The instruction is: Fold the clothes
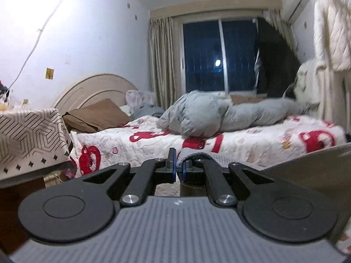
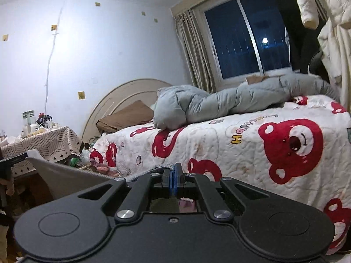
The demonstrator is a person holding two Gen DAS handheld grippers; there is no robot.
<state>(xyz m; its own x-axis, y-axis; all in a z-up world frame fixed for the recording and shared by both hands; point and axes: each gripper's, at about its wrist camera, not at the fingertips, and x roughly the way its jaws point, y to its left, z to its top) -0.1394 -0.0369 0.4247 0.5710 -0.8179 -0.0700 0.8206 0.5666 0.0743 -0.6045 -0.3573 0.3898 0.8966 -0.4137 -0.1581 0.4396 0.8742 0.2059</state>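
Observation:
I hold a grey garment stretched in the air between the two grippers, in front of the bed. My left gripper (image 1: 178, 164) is shut on one edge of the grey garment (image 1: 307, 166), which drapes over its right finger and spreads off to the right. My right gripper (image 2: 175, 175) is shut on the other edge of the grey garment (image 2: 65, 179), which runs off to the left, where part of the left gripper (image 2: 11, 160) shows holding it.
A bed (image 1: 241, 140) with a white quilt printed with red bears (image 2: 291, 144) lies ahead. A grey duvet (image 2: 197, 107) and a brown pillow (image 1: 96, 116) lie on it. A cluttered side table with a patterned cloth (image 2: 48, 144) stands left. White coats (image 1: 331, 30) hang at right.

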